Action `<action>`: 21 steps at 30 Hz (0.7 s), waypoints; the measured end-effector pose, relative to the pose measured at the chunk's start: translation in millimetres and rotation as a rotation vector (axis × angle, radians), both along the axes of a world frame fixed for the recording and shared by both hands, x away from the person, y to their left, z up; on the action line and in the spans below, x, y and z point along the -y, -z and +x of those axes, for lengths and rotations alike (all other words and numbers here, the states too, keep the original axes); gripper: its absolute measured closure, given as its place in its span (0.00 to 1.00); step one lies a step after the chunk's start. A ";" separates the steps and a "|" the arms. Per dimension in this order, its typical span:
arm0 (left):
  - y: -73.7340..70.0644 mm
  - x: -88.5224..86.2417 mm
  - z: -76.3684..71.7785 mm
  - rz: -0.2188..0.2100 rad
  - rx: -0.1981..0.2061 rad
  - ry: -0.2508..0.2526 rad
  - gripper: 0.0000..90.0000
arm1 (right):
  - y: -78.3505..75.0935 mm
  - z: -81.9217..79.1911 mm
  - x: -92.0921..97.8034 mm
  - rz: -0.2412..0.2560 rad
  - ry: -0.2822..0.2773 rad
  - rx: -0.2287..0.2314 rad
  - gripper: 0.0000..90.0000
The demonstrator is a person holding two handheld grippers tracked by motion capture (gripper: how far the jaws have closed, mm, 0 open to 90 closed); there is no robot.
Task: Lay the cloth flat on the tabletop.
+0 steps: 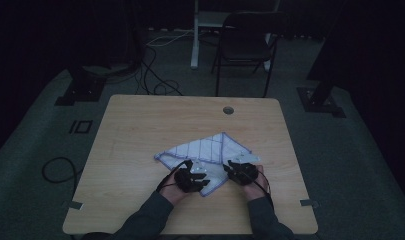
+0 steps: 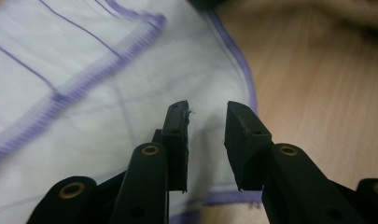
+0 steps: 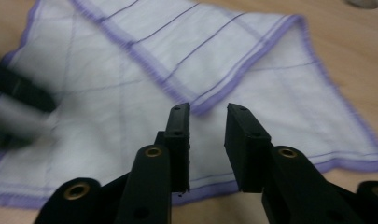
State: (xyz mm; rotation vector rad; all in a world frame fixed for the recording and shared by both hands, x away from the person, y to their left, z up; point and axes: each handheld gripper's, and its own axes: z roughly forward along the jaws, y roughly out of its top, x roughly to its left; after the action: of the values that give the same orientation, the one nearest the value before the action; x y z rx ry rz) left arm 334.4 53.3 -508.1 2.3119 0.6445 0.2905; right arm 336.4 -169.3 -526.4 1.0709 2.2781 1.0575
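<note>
A white cloth [image 1: 205, 152] with purple lines and a purple hem lies partly folded on the wooden table [image 1: 140, 130]. My left gripper [image 1: 187, 175] sits over the cloth's near corner, and my right gripper [image 1: 237, 170] over its near right edge. The left gripper [image 2: 206, 119] is open above the white cloth [image 2: 84, 93], close to its hemmed edge, with nothing between the jaws. The right gripper [image 3: 206, 116] is open too, hovering over the cloth [image 3: 130, 84] just before a folded purple hem. A blurred dark shape at the left of the right gripper view is the other gripper [image 3: 18, 107].
A round cable hole [image 1: 228, 110] sits near the table's far edge. Behind the table stand a black chair [image 1: 245, 45] and a white post [image 1: 195, 35], with cables [image 1: 155, 80] on the grey floor. Bare wood [image 1: 135, 125] lies left and beyond the cloth.
</note>
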 end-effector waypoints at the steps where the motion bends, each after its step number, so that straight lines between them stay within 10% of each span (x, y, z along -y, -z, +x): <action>1: -2.1 -1.9 3.4 -0.003 0.007 -0.016 0.78 | 2.8 -3.2 -4.0 -0.001 -0.008 -0.008 0.75; 9: -3.7 -6.8 40.8 0.022 0.046 -0.102 0.76 | 11.0 -12.4 -26.8 -0.010 -0.062 -0.033 0.68; 21: 16.2 16.4 66.3 0.078 0.025 -0.074 0.66 | 15.9 -12.7 -19.1 -0.026 -0.079 -0.074 0.68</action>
State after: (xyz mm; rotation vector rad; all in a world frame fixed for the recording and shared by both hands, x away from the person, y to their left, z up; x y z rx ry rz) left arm 400.7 36.9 -524.3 2.3582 0.7185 0.3841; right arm 323.8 -150.2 -542.3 1.0337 2.4042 1.0315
